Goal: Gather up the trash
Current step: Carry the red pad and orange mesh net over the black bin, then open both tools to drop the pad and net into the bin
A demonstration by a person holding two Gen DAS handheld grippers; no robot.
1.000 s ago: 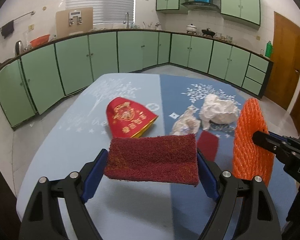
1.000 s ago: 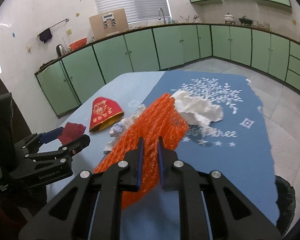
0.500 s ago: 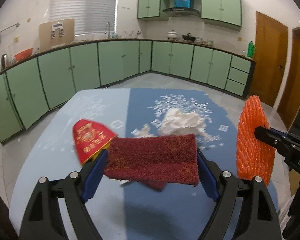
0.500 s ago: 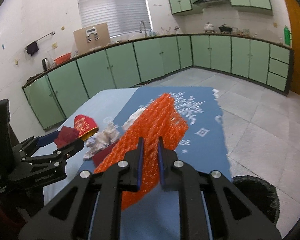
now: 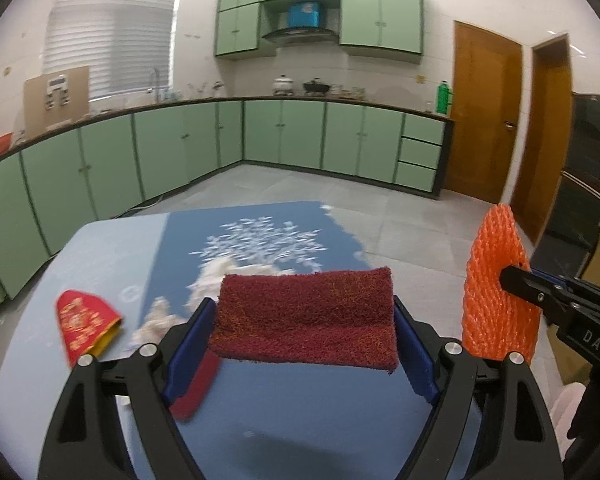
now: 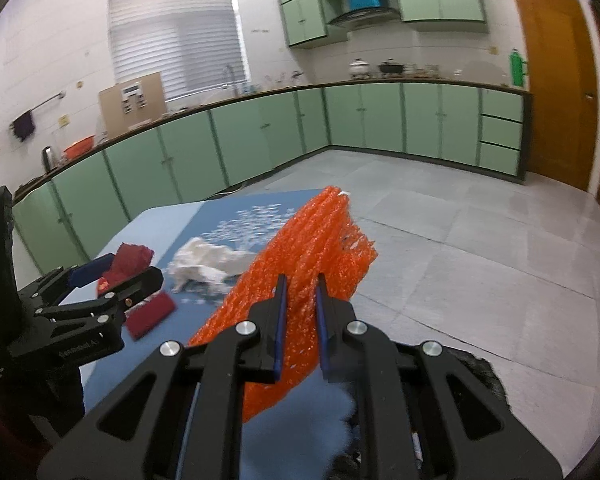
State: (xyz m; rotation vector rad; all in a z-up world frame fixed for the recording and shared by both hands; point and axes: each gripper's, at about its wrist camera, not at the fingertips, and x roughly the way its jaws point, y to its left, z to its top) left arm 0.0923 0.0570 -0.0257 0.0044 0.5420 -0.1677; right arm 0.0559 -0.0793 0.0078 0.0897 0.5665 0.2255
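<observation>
Left hand-held gripper (image 5: pixel 304 320): level, pointing forward over the tabletop (image 5: pixel 300 412), raised clear of it. Jaws set wide, clamped on the two short ends of a dark red scouring pad (image 5: pixel 306 322); pad lies flat between the blue fingers (image 5: pixel 190 344), lifted off the cloth.

Right hand-held gripper (image 6: pixel 300 320): to the right of the left one, at about the same height, held past the tabletop's right edge. Jaws nearly closed, pinching an orange foam net sleeve (image 6: pixel 300 264) by its lower middle. In the left wrist view the sleeve (image 5: pixel 496 288) stands upright, pointed end up; in the right wrist view it runs forward and away from the fingers.

Left on the tabletop: a red and gold paper pouch (image 5: pixel 86 322) at the left side; crumpled white paper (image 6: pixel 206 262) near the middle, on the tree print; a second dark red pad (image 6: pixel 150 314) lying flat below the left gripper.

A black bin (image 6: pixel 476 376) shows on the floor beneath the right gripper, rim only partly visible.
</observation>
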